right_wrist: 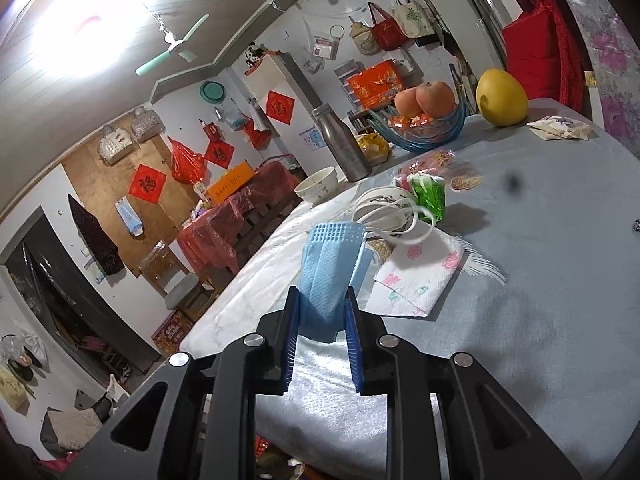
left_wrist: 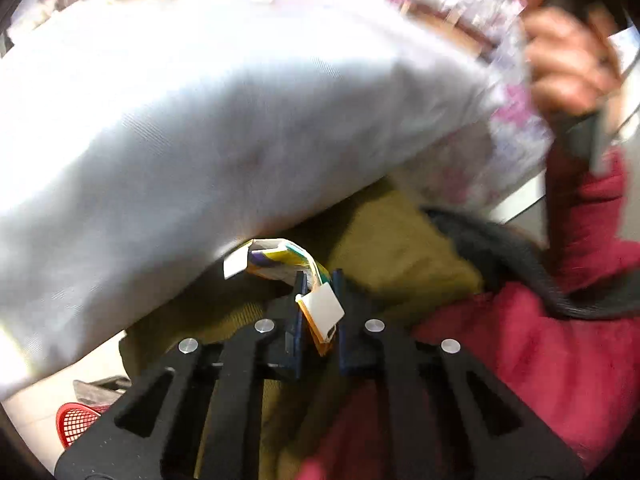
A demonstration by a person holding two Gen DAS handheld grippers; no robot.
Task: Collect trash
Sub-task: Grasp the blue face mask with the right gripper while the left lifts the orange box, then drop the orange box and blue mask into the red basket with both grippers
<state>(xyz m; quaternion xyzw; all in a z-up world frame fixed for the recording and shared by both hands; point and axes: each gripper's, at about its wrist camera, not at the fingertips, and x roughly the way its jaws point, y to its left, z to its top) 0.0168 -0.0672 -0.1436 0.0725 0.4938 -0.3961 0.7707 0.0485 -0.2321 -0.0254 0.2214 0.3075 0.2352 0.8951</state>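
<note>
My left gripper (left_wrist: 319, 280) is shut on a crumpled yellow, purple and white wrapper (left_wrist: 288, 262), held off the table's near edge, above the person's lap. The view is blurred by motion. My right gripper (right_wrist: 322, 300) is shut on a folded blue face mask (right_wrist: 332, 264), held just above the grey tablecloth (right_wrist: 520, 320). On the table beyond it lie a floral napkin (right_wrist: 416, 280), a green wrapper (right_wrist: 430, 196), a white cord (right_wrist: 384, 210) and a red snack packet (right_wrist: 432, 160).
A red mesh basket (left_wrist: 78, 424) sits on the floor at the lower left of the left wrist view. On the table stand a steel flask (right_wrist: 344, 144), a white bowl (right_wrist: 318, 190), a blue fruit bowl (right_wrist: 424, 124), a pomelo (right_wrist: 502, 96) and a white packet (right_wrist: 560, 126).
</note>
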